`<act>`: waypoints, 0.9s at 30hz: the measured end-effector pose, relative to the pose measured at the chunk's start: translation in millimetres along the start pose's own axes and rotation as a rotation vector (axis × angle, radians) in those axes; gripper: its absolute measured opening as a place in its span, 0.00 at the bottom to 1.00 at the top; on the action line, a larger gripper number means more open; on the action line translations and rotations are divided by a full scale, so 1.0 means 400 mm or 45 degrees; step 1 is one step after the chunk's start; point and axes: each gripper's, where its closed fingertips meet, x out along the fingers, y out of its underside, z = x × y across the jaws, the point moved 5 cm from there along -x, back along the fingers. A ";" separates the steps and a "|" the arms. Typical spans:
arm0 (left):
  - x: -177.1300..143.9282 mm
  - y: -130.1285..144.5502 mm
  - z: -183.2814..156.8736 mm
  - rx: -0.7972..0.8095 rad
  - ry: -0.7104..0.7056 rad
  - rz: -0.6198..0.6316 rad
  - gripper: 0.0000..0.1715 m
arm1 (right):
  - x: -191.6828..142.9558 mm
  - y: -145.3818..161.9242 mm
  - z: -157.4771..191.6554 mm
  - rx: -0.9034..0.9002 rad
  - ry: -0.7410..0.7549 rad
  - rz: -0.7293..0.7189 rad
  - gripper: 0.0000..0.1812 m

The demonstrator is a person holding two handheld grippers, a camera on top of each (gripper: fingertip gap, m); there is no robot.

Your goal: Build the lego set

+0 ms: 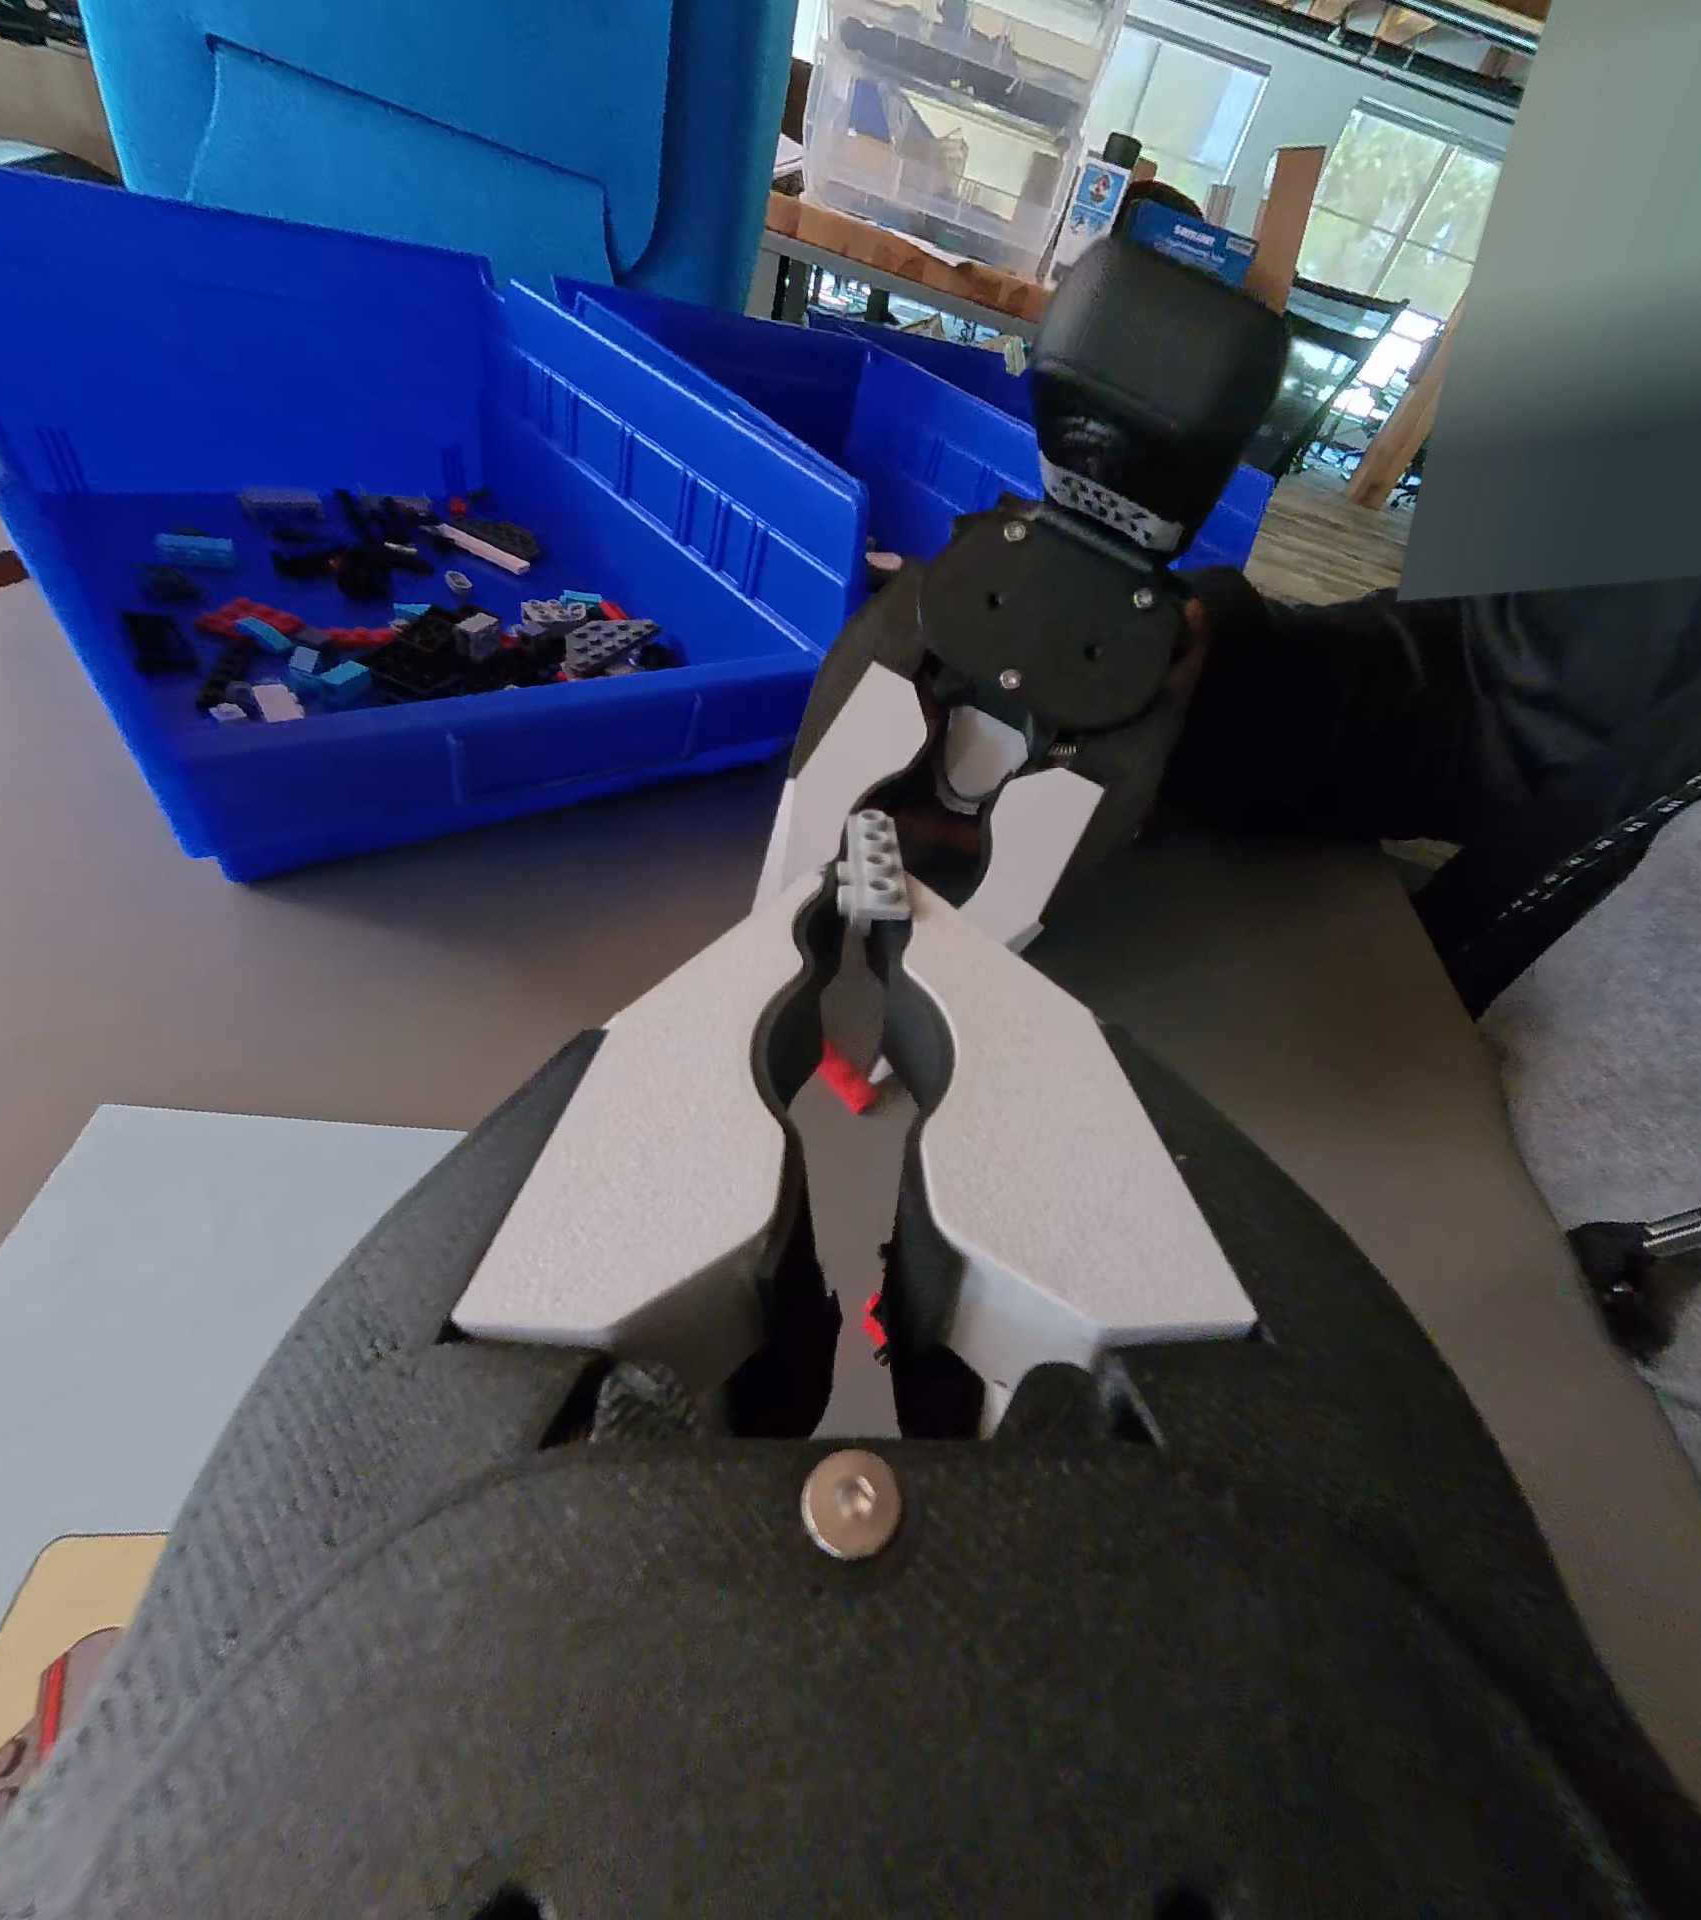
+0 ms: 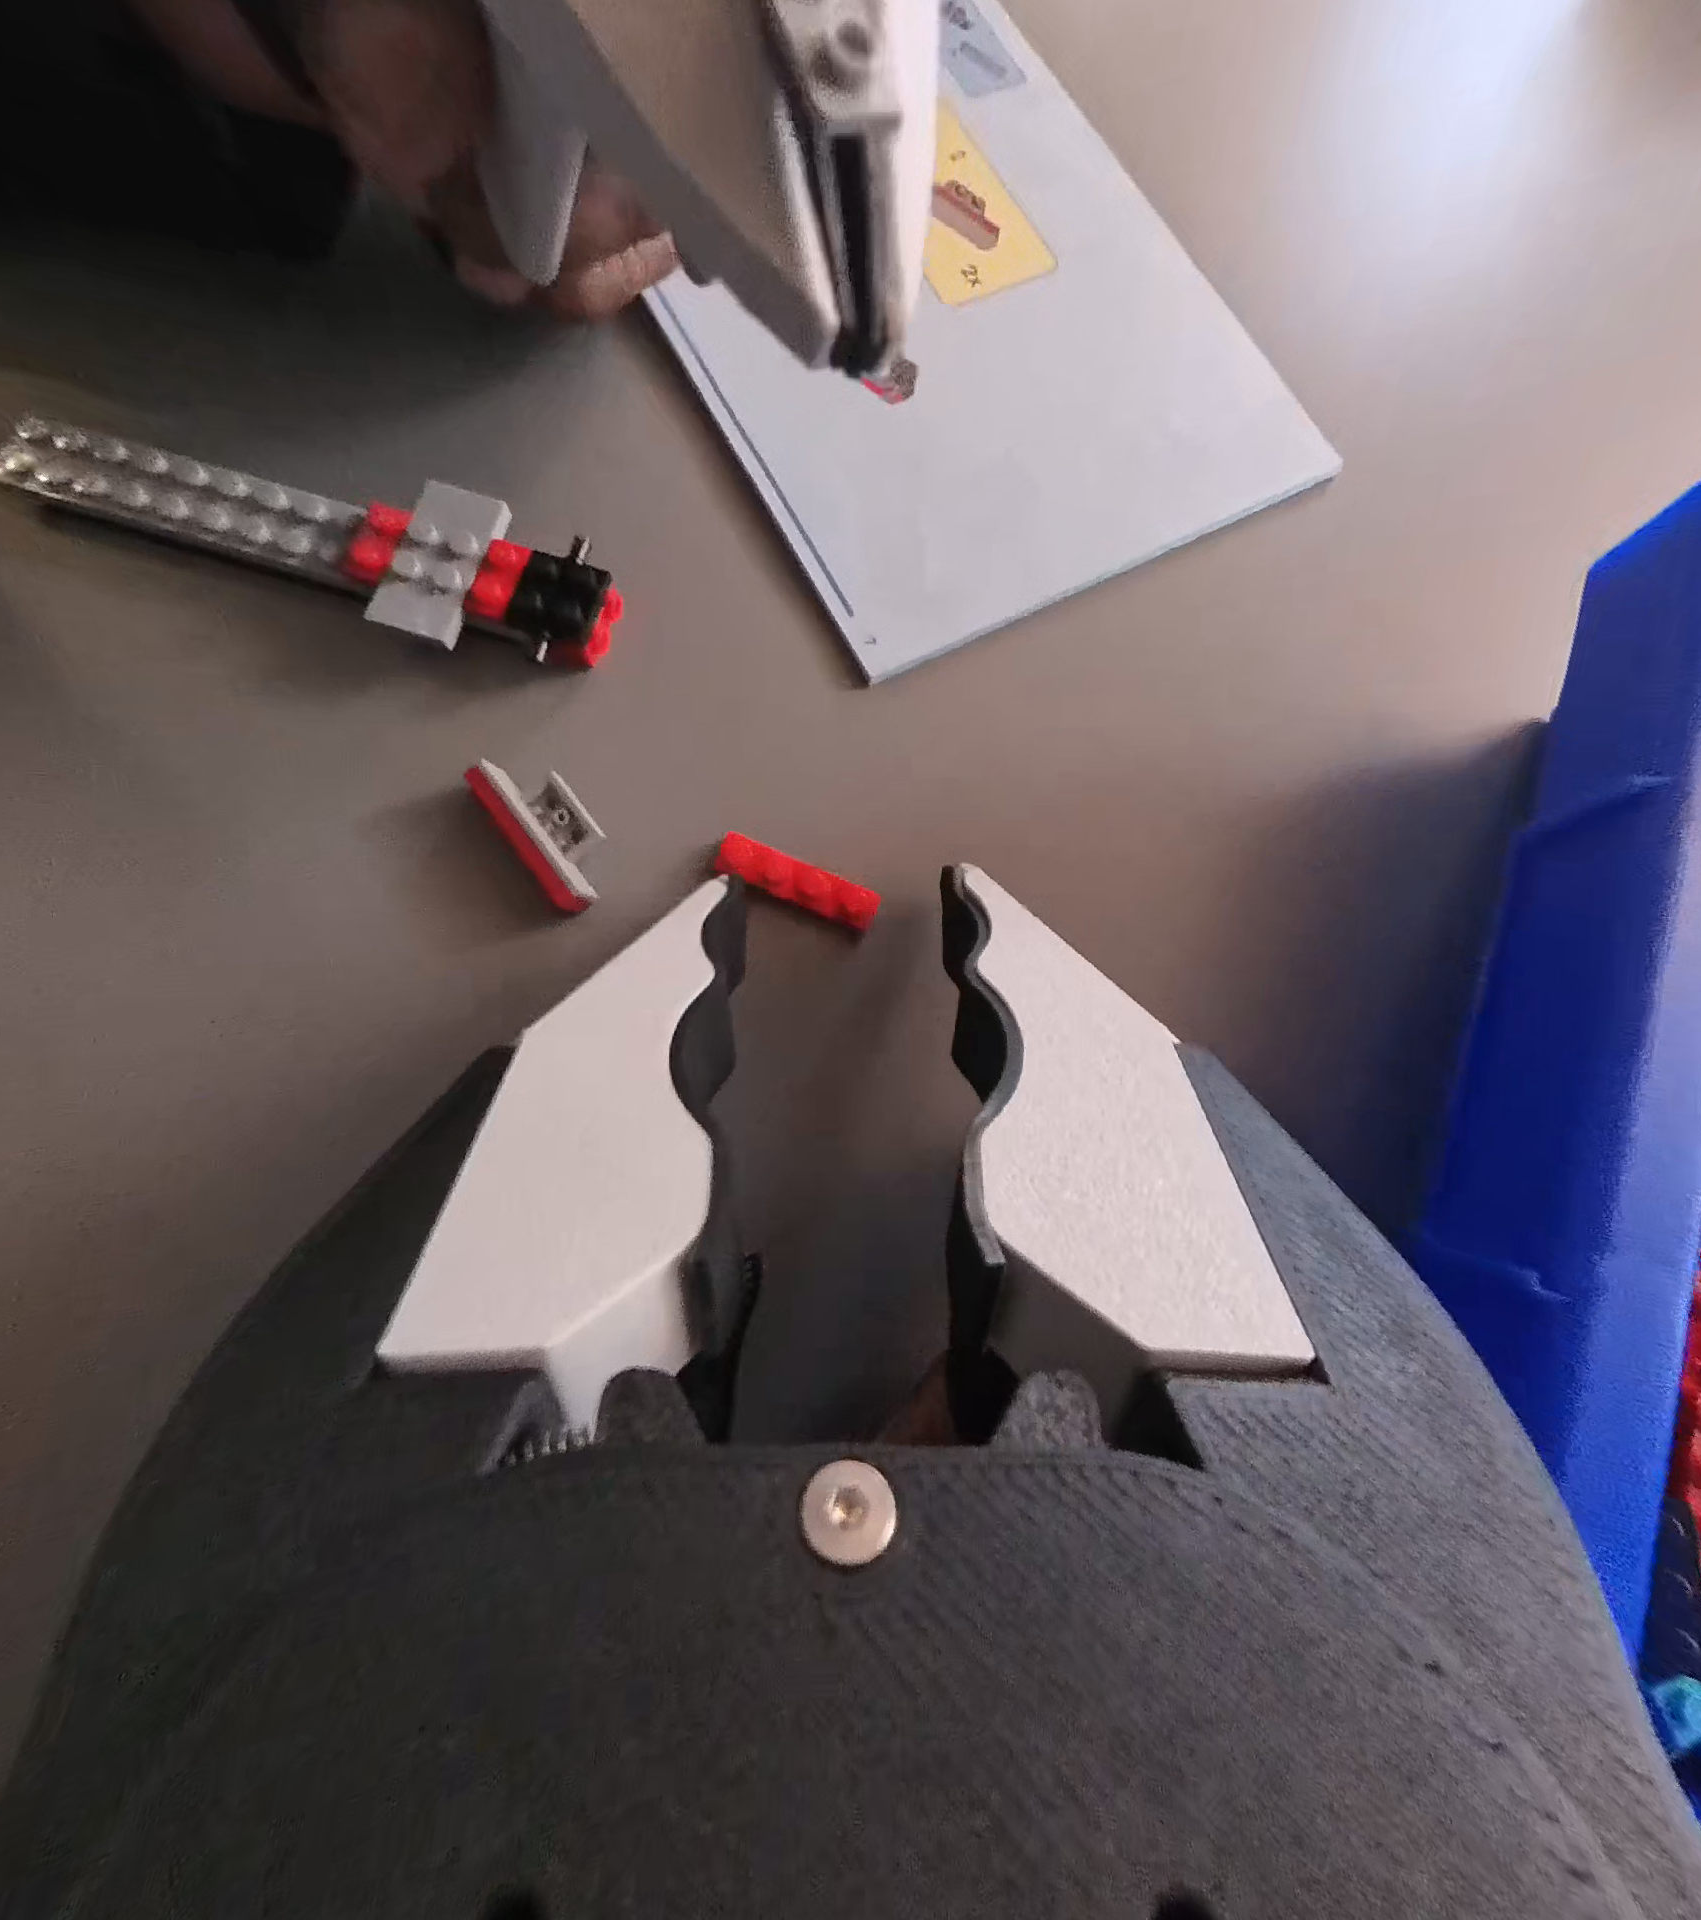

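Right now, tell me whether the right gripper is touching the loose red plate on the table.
Cannot tell. In the right wrist view the open right gripper has one fingertip meeting the red plate's end, but any gap is hidden.

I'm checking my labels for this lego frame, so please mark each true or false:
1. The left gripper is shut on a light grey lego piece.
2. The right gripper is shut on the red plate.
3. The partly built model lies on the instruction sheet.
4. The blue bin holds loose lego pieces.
1. True. The left gripper pinches the grey lego piece at its tips.
2. False. The right gripper is open; the red plate lies on the table by its tips.
3. False. The partly built model lies on the table beside the instruction sheet.
4. True. The blue bin holds loose pieces.
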 end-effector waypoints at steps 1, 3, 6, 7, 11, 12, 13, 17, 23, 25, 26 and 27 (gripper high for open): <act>-0.002 -0.003 0.000 0.002 -0.003 -0.009 0.01 | 0.004 -0.004 0.003 -0.004 0.011 0.000 0.24; -0.006 -0.009 0.000 0.007 -0.008 -0.021 0.01 | 0.009 -0.011 0.010 -0.026 0.014 0.001 0.24; -0.010 -0.013 -0.001 0.007 -0.006 -0.034 0.01 | 0.010 -0.012 0.004 -0.036 0.005 0.010 0.24; -0.010 -0.014 -0.001 0.004 -0.003 -0.037 0.01 | 0.010 -0.011 -0.001 -0.029 -0.004 0.017 0.24; -0.009 -0.012 -0.002 0.003 0.001 -0.035 0.01 | 0.019 -0.012 -0.006 0.025 -0.044 0.025 0.17; -0.008 -0.012 -0.003 0.005 0.002 -0.034 0.01 | 0.022 -0.014 -0.002 0.036 -0.050 0.024 0.15; -0.008 -0.012 -0.003 0.007 0.002 -0.034 0.01 | 0.023 -0.015 0.001 0.036 -0.046 0.025 0.14; -0.009 -0.012 -0.003 0.003 0.011 -0.036 0.01 | 0.015 -0.016 -0.005 0.042 -0.044 0.010 0.16; -0.005 -0.010 -0.006 0.017 0.028 -0.045 0.01 | 0.015 -0.009 -0.005 0.056 -0.074 0.018 0.07; -0.006 -0.012 -0.007 0.022 0.032 -0.059 0.01 | 0.012 -0.010 -0.002 0.051 -0.085 0.016 0.07; -0.007 -0.013 -0.007 0.023 0.037 -0.068 0.01 | 0.008 -0.013 -0.003 0.051 -0.083 0.007 0.07; -0.007 -0.014 -0.008 0.024 0.042 -0.078 0.01 | -0.001 -0.019 -0.006 0.057 -0.082 -0.010 0.06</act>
